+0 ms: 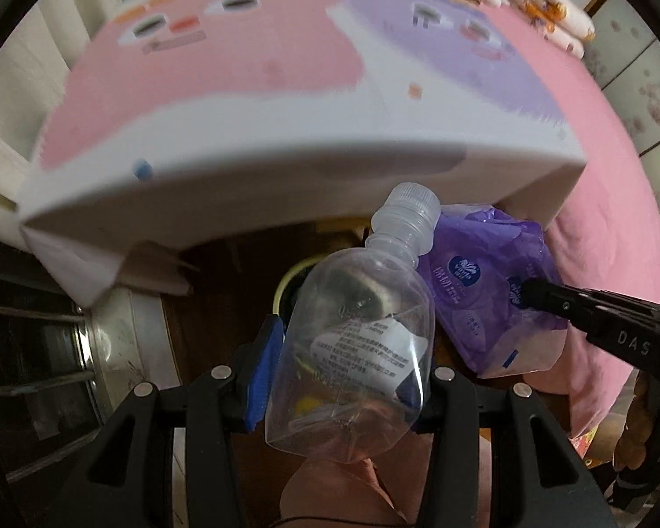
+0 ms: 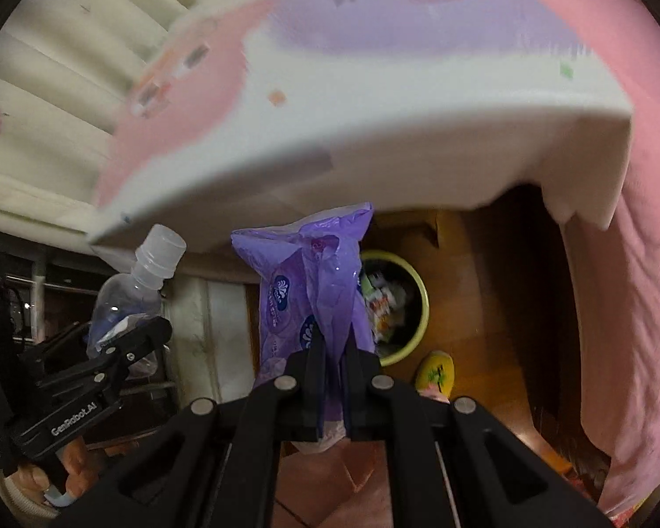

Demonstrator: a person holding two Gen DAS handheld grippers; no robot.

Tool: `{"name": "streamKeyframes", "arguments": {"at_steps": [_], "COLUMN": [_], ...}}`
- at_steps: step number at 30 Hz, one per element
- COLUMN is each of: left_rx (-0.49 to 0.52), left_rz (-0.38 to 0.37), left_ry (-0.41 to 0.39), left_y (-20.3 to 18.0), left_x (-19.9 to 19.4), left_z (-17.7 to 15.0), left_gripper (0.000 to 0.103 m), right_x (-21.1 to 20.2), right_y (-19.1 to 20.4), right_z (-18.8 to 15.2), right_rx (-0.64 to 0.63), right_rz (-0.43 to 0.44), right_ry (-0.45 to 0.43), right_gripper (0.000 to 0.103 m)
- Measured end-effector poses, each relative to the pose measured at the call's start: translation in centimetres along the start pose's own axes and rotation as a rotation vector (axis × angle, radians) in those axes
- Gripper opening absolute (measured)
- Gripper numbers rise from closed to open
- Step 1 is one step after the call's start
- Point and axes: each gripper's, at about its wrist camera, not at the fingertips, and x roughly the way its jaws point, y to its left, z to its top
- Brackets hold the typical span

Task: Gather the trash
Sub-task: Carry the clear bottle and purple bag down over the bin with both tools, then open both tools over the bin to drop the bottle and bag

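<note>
Trash items are shown held, one per gripper, above a wooden floor beside a bed. A clear, empty plastic bottle with a translucent cap (image 1: 356, 334) is clamped across its body by the left gripper (image 1: 343, 378), whose jaws are closed onto it; a crumpled purple plastic tissue wrapper (image 2: 317, 303) is pinched at its lower end by the right gripper (image 2: 333, 374), whose jaws are nearly together. A yellow-green round waste bin (image 2: 422, 303) (already holding mixed wrappers) is seen on the floor just beyond the wrapper, below the edge of a white box printed with pink and purple faces (image 2: 374, 132). Slippage is judged the main risk: the thin bottle wall may buckle and squirt free, and the limp wrapper may catch on a jaw at release or drift wide of the bin. "GenRobot.AI" is legible on the left gripper and "DAS" on the right; the bottle's label print is too small to be read.
</note>
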Motion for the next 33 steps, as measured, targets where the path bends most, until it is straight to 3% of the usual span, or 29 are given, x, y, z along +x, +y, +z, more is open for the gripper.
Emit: {"name": "streamKeyframes", "arguments": {"at_steps": [10,16,19,21,23,24,26,33], "left_rx": [-0.053,-0.051,-0.047,-0.050,-0.056,-0.060,-0.078,-0.088], "left_rz": [0.038,0.080,0.094,0.098,0.110,0.112,0.109,0.106], "left_ry": [0.135,0.176,0.184,0.184,0.178,0.183,0.195,0.157], "left_y": [-0.1,0.0,-0.6,-0.6,-0.4,-0.1,0.6,1.5], "left_x": [16.8,24.6,26.8,27.6,28.0,28.1,28.4,26.6], "left_z": [-0.9,-0.7,-1.3,-1.1,-0.7,-0.7,-0.4,0.6], "left_gripper": [0.046,0.046,0.052,0.077,0.084,0.089,0.094,0.095], "right_x": [16.6,24.8,27.2,28.1,28.4,28.5,28.4,27.7], "right_y": [-5.1,-7.3,-8.2,-8.5,-8.9,-9.2,-9.6,-9.5], "right_z": [-0.6,-0.8,-0.8,-0.7,-0.6,-0.6,-0.5,0.4], "right_rx": [0.027,0.042,0.067,0.083,0.093,0.098,0.112,0.094], "right_rz": [-0.081,-0.078,-0.067,-0.049,-0.039,-0.039,-0.025,-0.023], "right_ry": [0.106,0.145,0.165,0.172,0.168,0.166,0.166,0.145], "right_gripper": [0.005,0.009,0.009,0.019,0.035,0.038,0.045,0.055]}}
